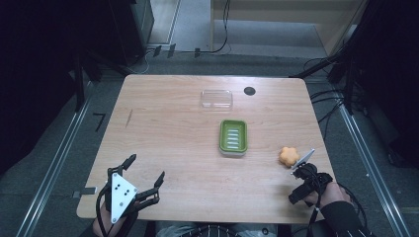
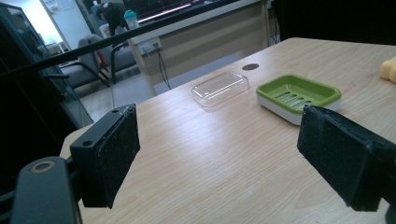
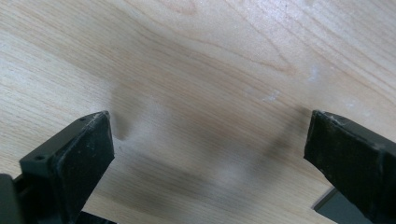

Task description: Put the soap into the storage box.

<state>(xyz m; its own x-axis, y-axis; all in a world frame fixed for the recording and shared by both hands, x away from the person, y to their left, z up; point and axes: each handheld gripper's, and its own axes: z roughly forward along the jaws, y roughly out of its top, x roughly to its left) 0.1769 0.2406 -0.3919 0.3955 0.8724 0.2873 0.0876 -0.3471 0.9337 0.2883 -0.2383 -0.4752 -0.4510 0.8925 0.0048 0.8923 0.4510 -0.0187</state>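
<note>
**A:** Soap dish (image 1: pixel 233 137), green, sits just right of the middle of the high view, with the clear lid (image 1: pixel 216 98) lying apart from it, further up the frame. I'd guess those two and the orange flower-shaped piece (image 1: pixel 289 156) at the right are what matters, though nobody's said what the job is.

**B:** And the grippers?

**A:** Left gripper (image 1: pixel 146 177) is at the lower left, jaws spread wide, nothing between them. Right gripper (image 1: pixel 302 164) is at the lower right, just beside the orange piece; its own view looks down on bare table (image 3: pixel 196 60) between wide jaws. Empty too.

**B:** What worries you?

**A:** That orange piece sits near the table's right edge. If the right gripper comes in crooked, one jaw could shove it toward the edge instead of straddling it.

**B:** The lid?

**A:** Clear, smooth plastic, probably slippery. A pinch on its rim might make it squirt away or skid into the dish.
</note>
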